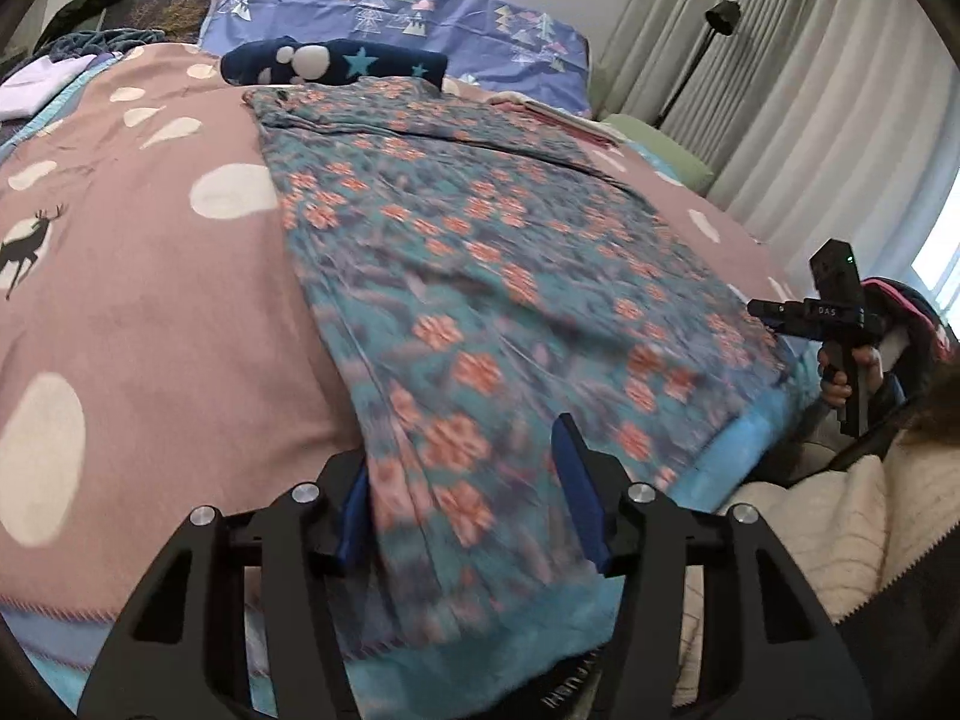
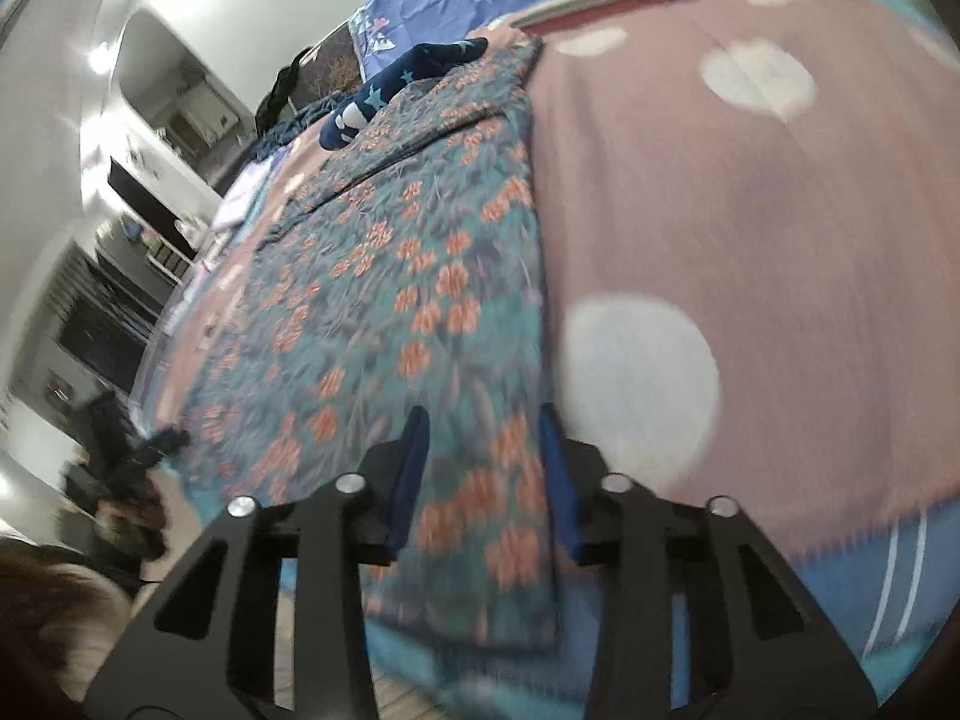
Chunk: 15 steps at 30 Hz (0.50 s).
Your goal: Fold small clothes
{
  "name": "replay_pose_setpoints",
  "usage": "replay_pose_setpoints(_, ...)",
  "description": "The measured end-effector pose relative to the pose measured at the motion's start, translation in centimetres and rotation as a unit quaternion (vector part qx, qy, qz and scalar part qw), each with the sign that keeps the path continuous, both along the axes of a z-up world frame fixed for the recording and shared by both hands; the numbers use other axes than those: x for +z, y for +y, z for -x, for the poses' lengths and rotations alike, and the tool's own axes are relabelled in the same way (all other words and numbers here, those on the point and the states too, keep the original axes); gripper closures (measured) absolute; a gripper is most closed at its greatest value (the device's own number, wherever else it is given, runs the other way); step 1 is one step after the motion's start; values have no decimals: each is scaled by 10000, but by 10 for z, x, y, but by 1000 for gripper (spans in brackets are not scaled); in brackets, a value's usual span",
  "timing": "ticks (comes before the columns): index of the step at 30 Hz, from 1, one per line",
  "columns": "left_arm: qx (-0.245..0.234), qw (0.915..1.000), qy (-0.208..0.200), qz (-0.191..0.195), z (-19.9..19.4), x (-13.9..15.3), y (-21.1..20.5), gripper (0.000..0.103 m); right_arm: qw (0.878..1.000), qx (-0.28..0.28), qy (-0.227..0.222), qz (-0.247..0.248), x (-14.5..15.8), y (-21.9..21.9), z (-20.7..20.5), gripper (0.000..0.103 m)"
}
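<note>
The floral garment (image 1: pixel 480 276) lies flat on the bed, its near hem reaching between the blue pads of both tools. The left gripper (image 1: pixel 468 498) straddles one near corner, the right gripper (image 2: pixel 483 480) the other; each stands partly open, pads not visibly pressing the thin, orange-flowered teal cloth. Beneath, a soft pink blanket (image 1: pixel 150 276) with white spots.
</note>
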<state>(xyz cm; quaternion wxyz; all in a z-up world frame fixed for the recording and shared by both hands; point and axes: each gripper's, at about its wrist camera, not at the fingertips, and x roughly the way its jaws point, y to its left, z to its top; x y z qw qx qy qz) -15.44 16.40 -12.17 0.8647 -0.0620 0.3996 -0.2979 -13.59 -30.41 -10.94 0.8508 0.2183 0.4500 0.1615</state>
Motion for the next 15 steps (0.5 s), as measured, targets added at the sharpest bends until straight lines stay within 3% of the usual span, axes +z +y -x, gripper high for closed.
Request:
replay_pose_setpoints(5,-19,10000,56,32,-3,-2,0,48,9997,5,67,-245,-5,-3,2,66)
replay_pose_setpoints(7,23,10000,87,-10,-3,-1,-2,48,9997,77,3,-220,-2,2,2,56)
replay_pose_setpoints(13,227,9997,127,41,8,-1,2,48,9998,181,-39,-106,-1,8,9,55)
replay_pose_setpoints(14,267,9996,109,65,7,-2,1,53,9997,179,-54,-177,-2,7,7,55)
replay_pose_setpoints(15,301,9995,94,78,6,-2,0,74,9994,168,-82,-293,-5,8,2,57)
